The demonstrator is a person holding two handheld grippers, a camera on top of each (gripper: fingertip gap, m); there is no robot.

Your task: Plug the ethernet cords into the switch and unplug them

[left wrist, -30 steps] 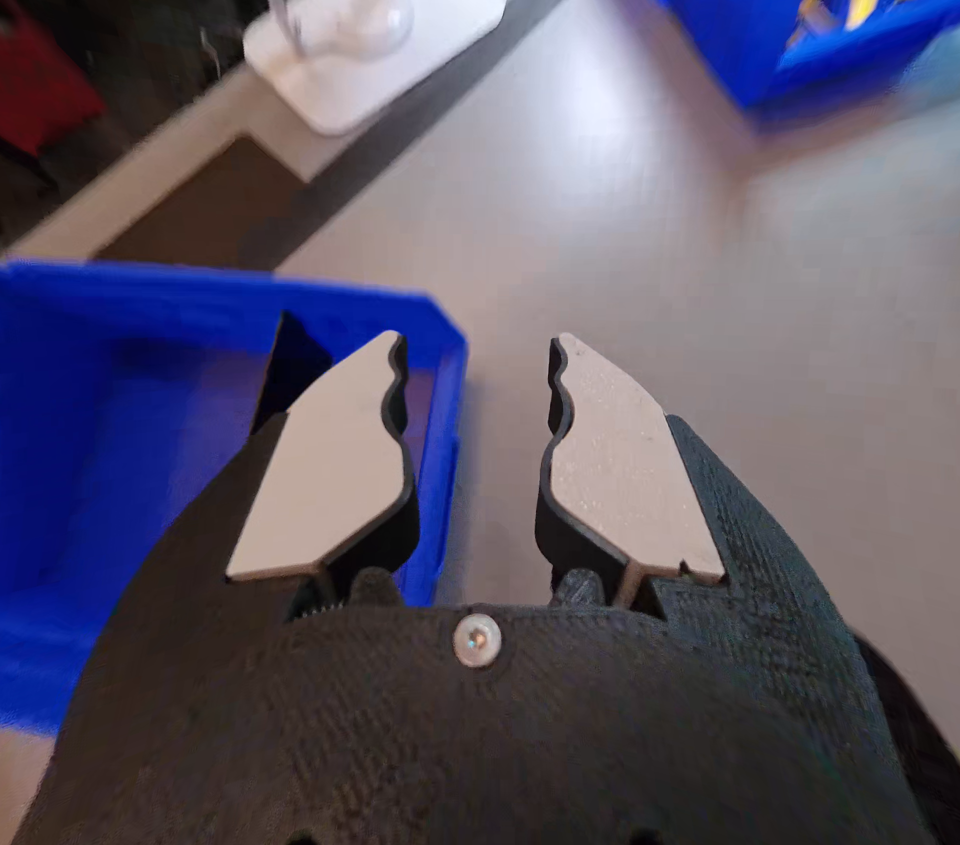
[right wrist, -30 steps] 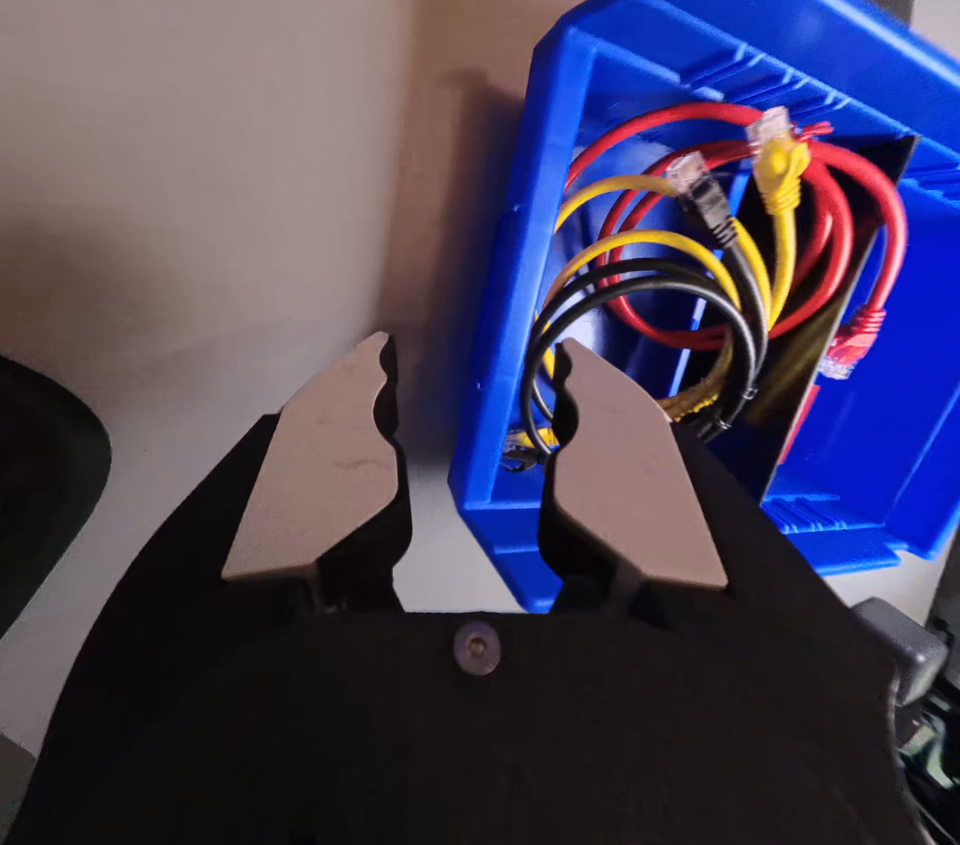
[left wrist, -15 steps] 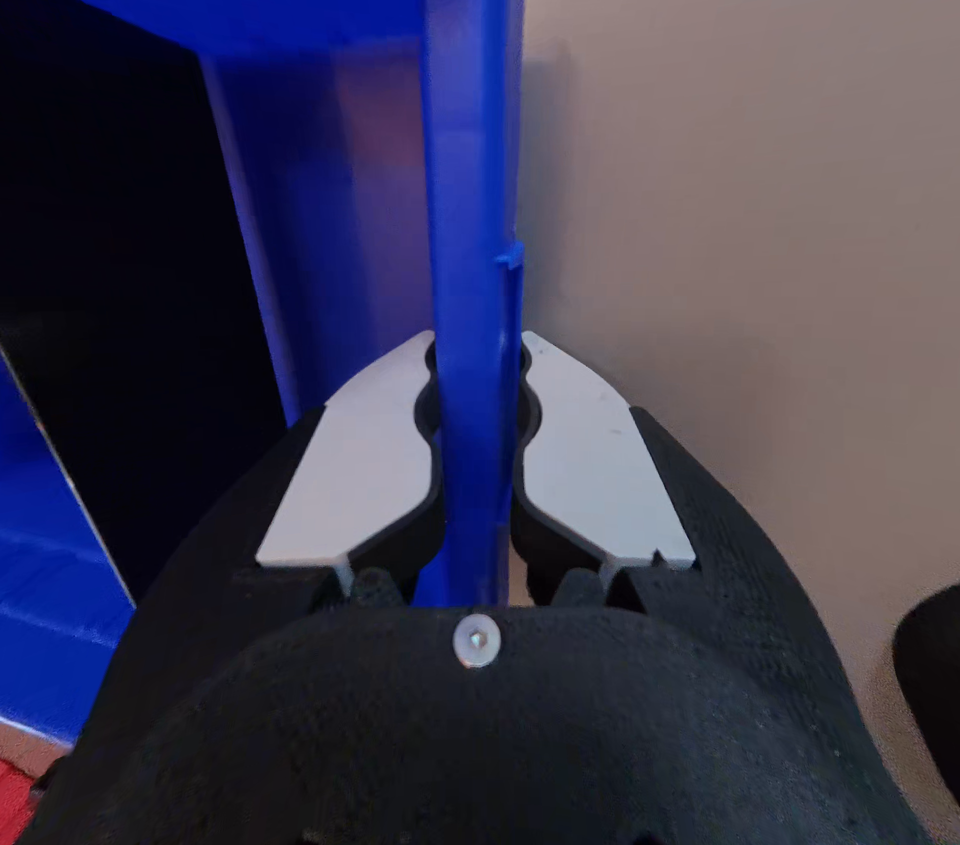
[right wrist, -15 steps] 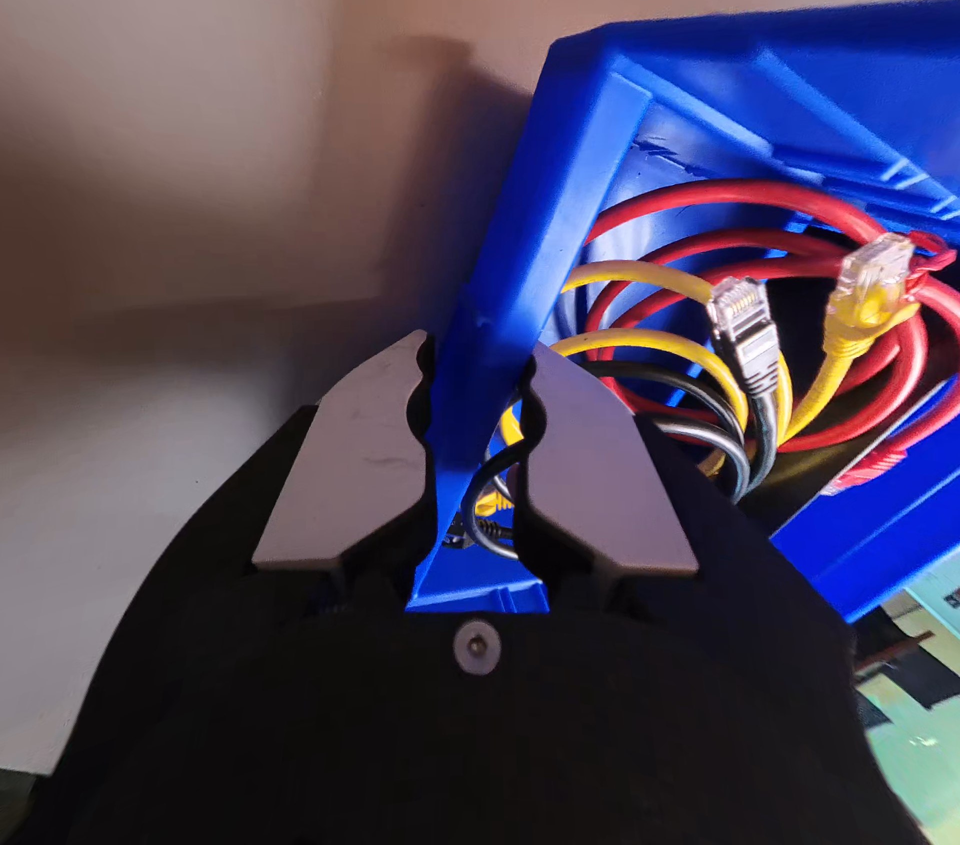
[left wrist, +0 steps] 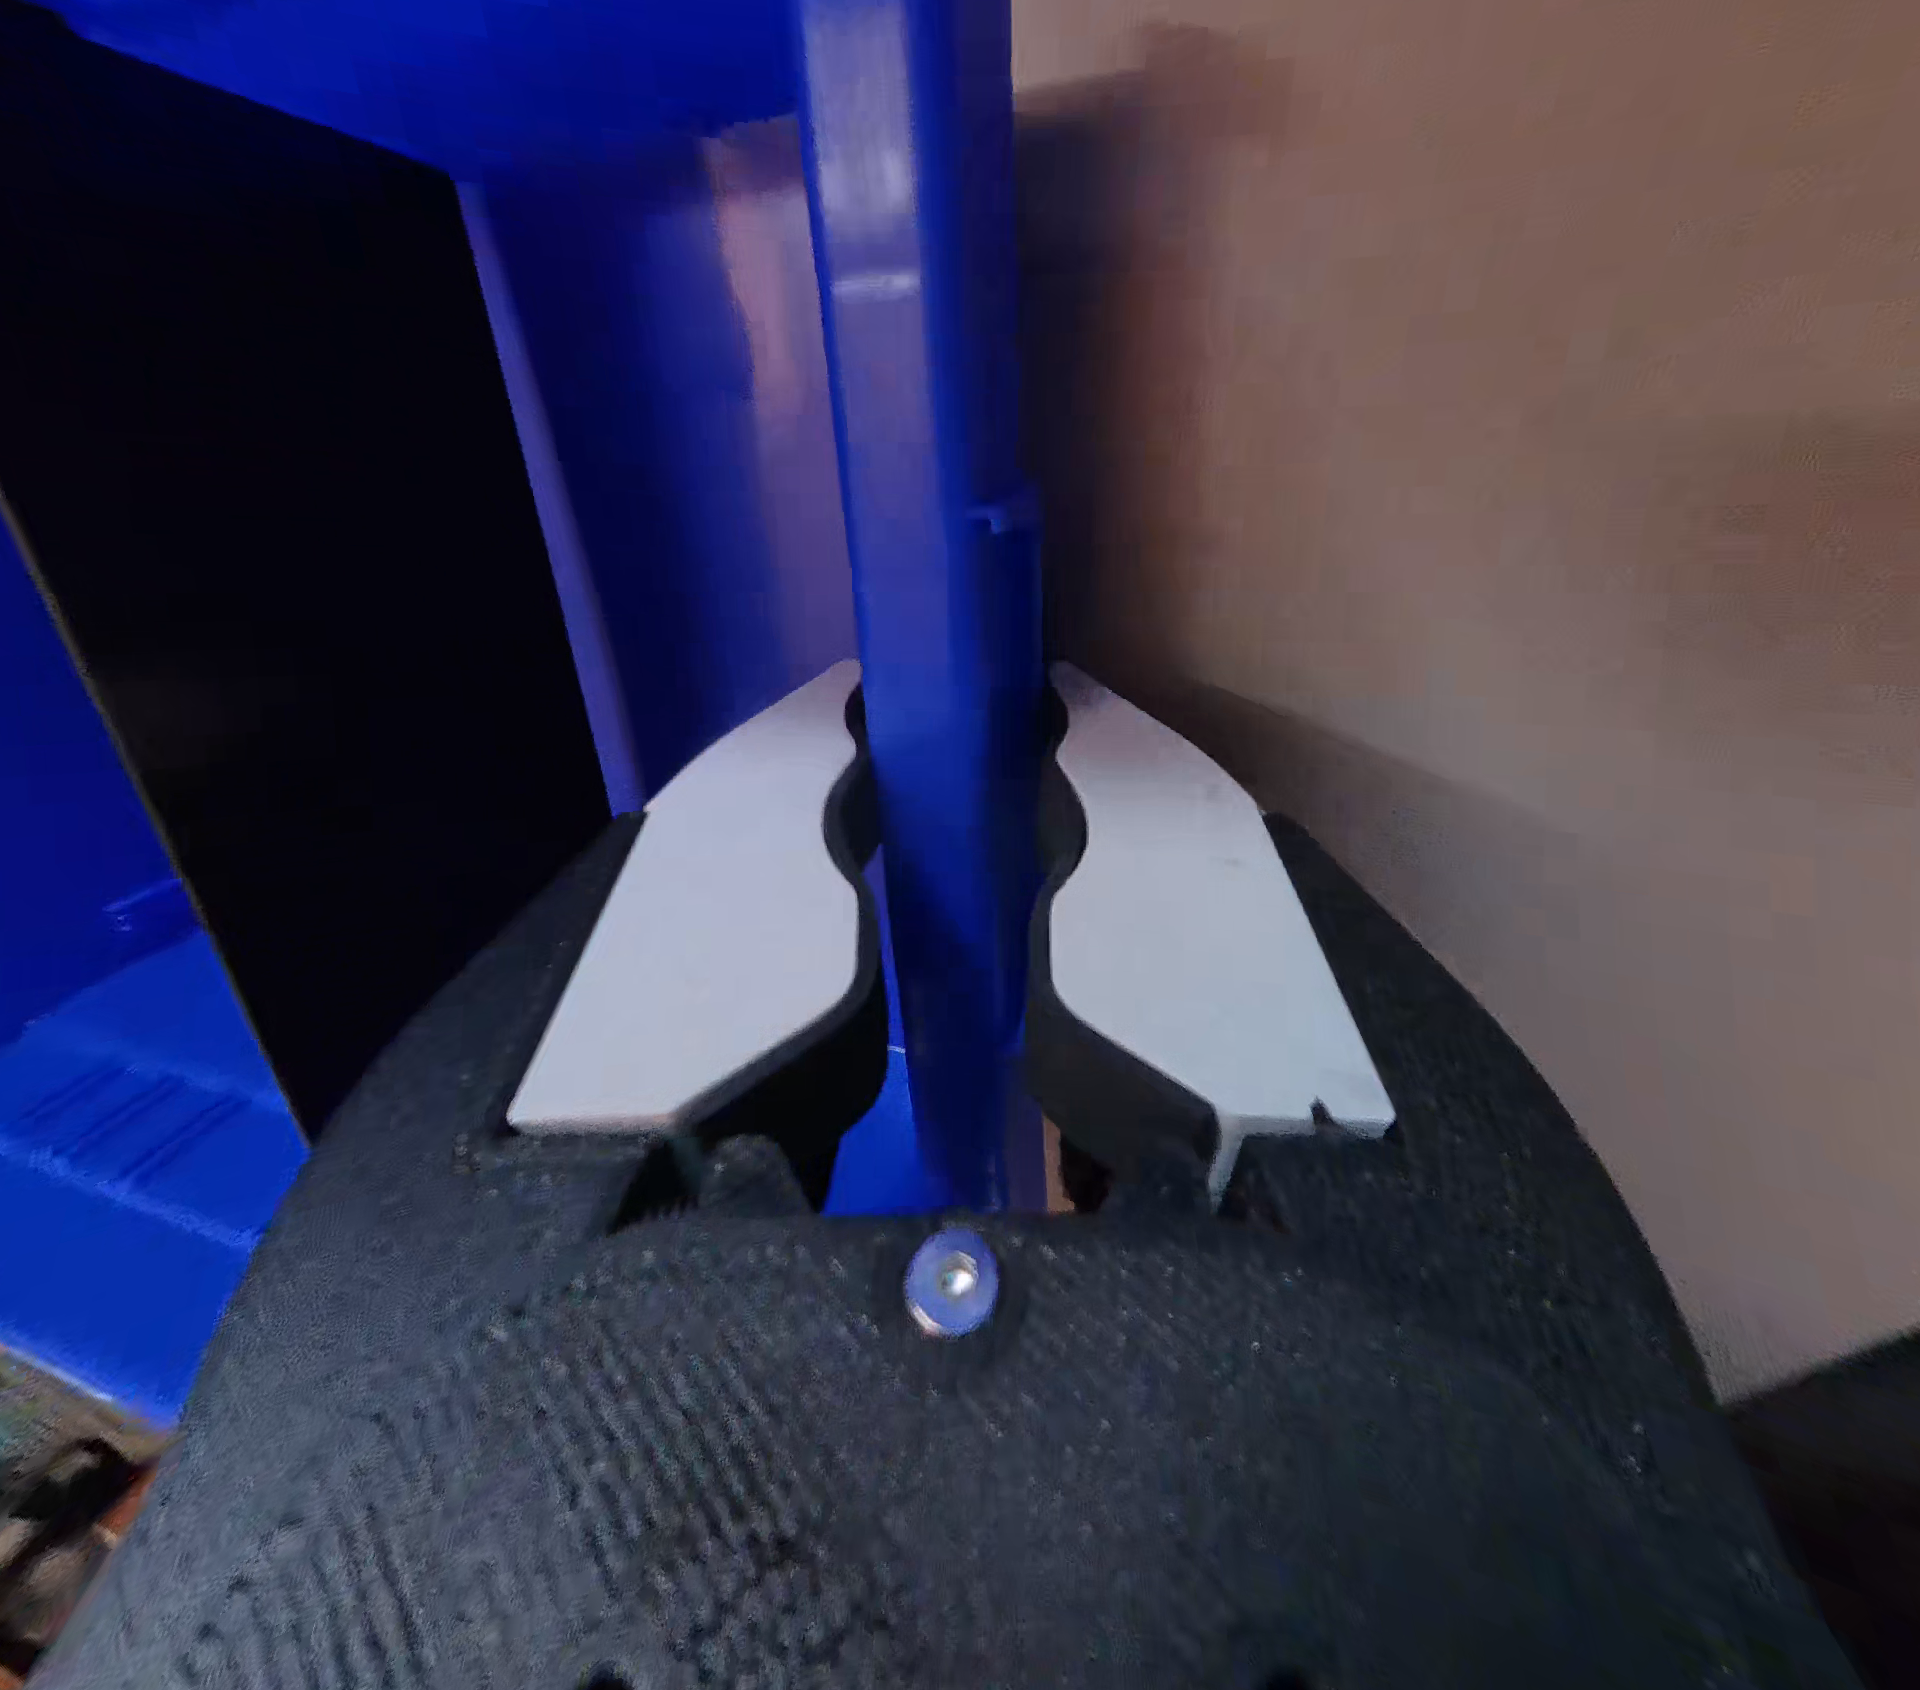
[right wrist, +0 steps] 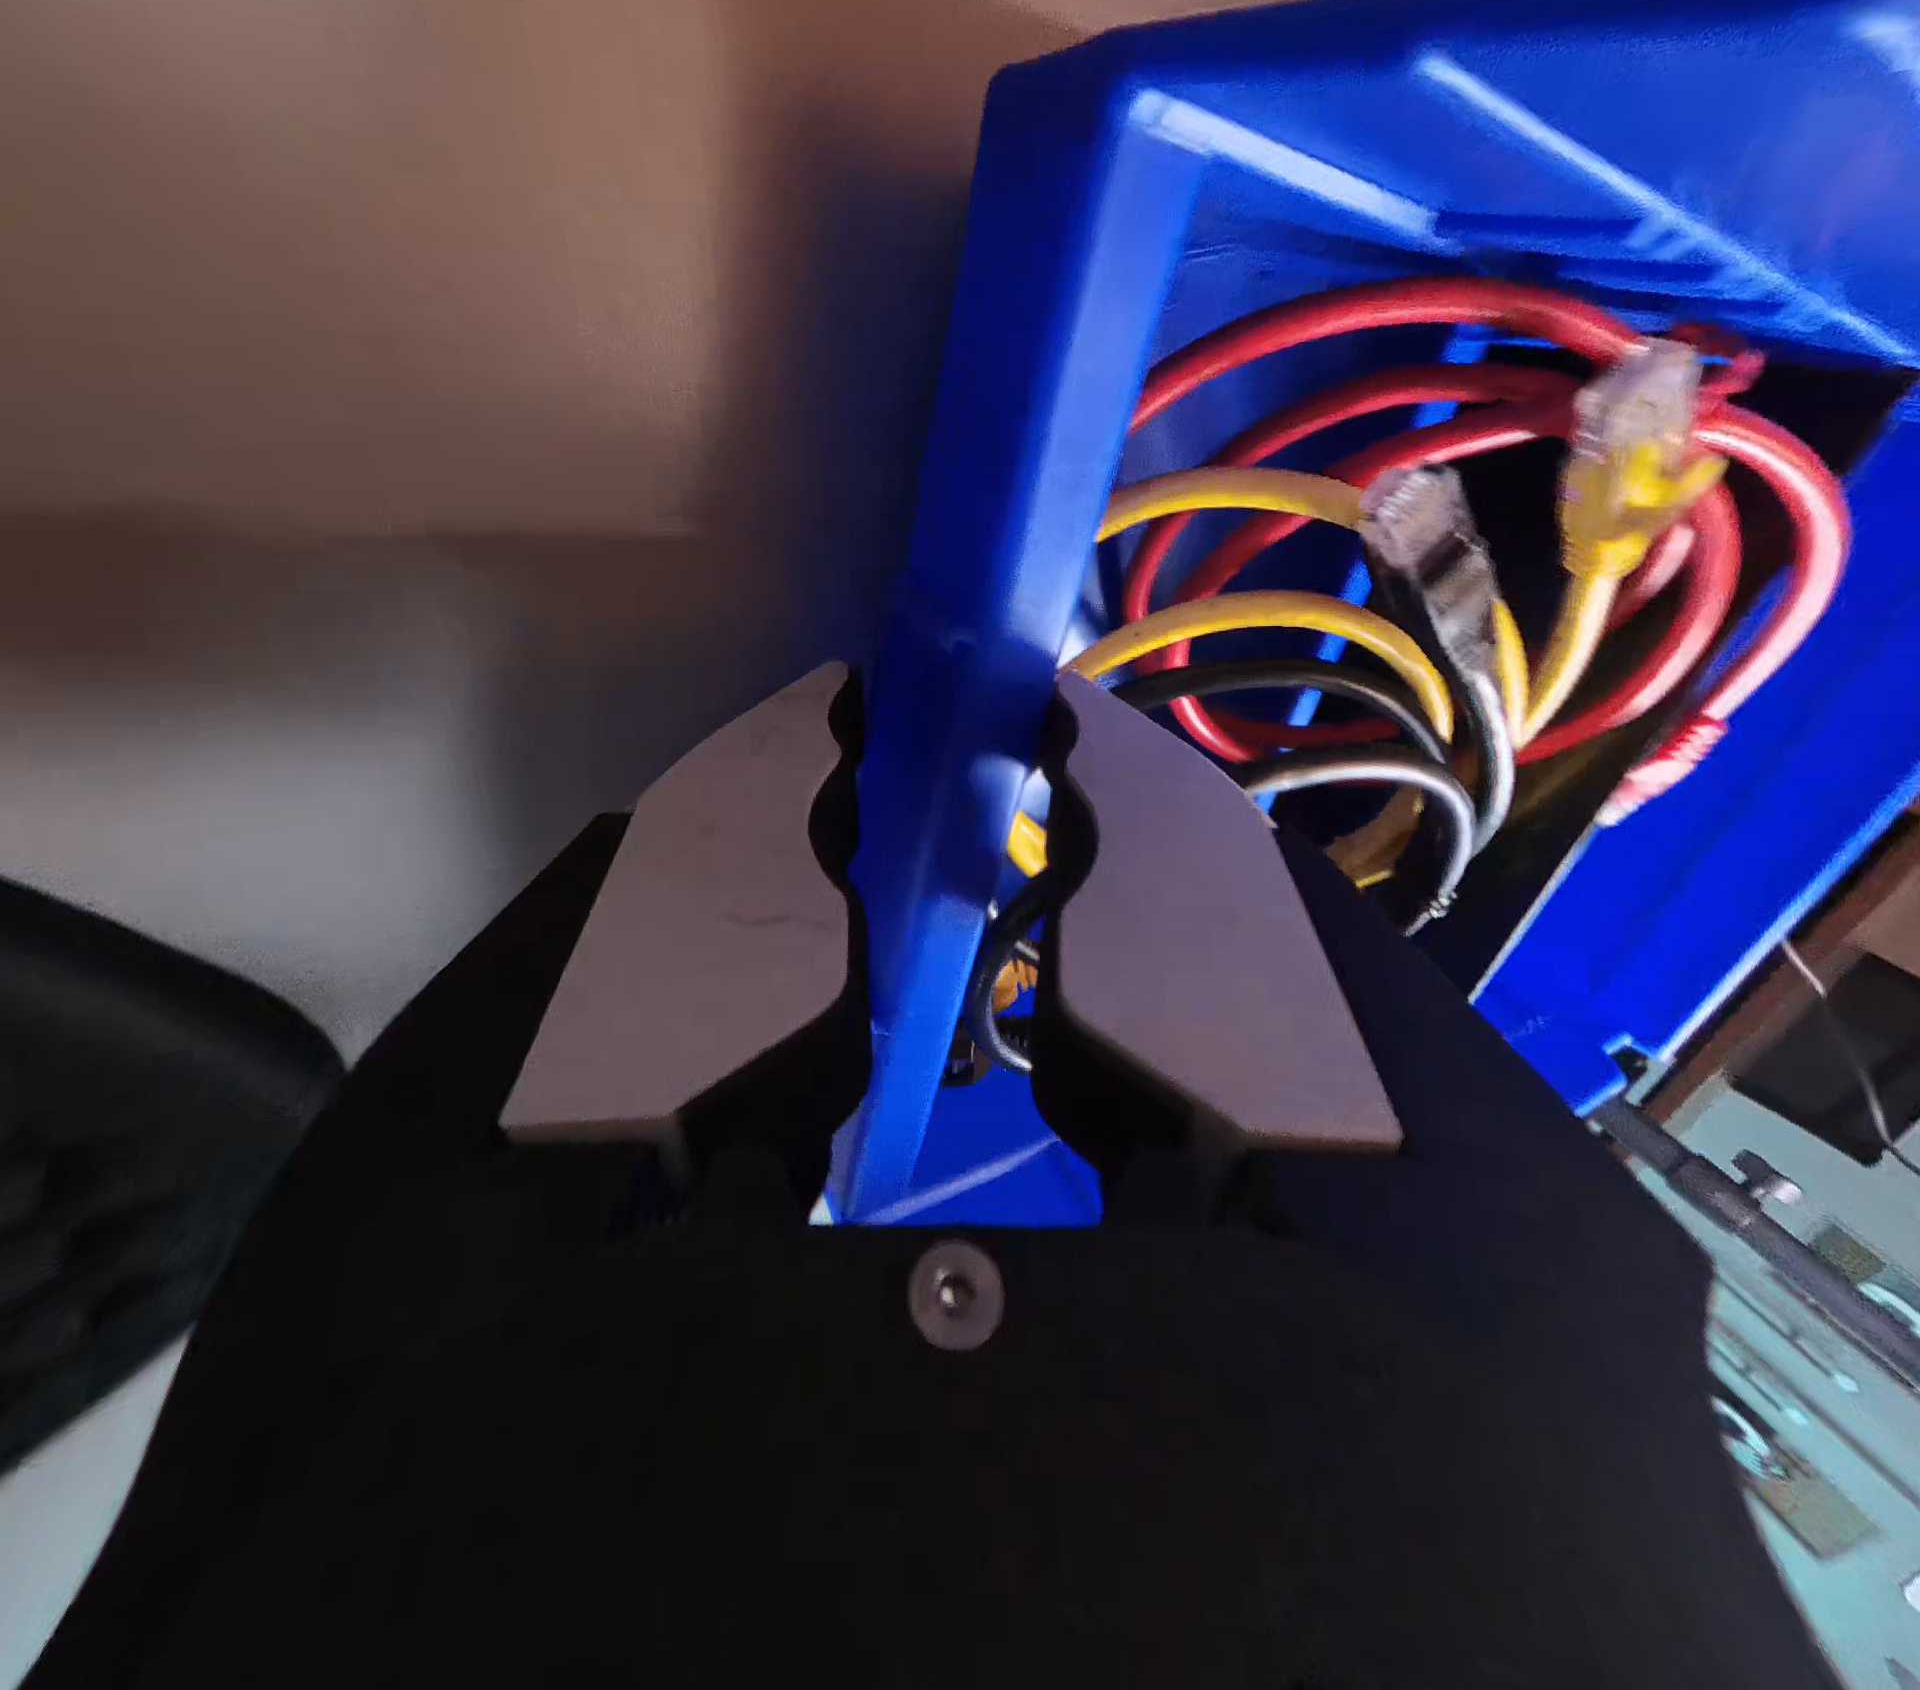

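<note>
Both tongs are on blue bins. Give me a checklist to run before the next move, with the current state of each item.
1. Left tongs shut on the empty blue bin's wall: ok.
2. Right tongs shut on the cord bin's wall: ok.
3. No cord pinched by the right tongs: cannot tell; a black cord runs between the fingers beside the wall.
4. Red, yellow and black cords inside the cord bin: ok.
5. Switch located: cannot tell; neither view clearly shows it.

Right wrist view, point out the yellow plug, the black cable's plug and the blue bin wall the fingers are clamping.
yellow plug (right wrist: 1631, 451), right wrist view, on its yellow boot.
black cable's plug (right wrist: 1429, 544), right wrist view, on its clear connector body.
blue bin wall (right wrist: 1049, 435), right wrist view, on its rim above the fingers.
</note>
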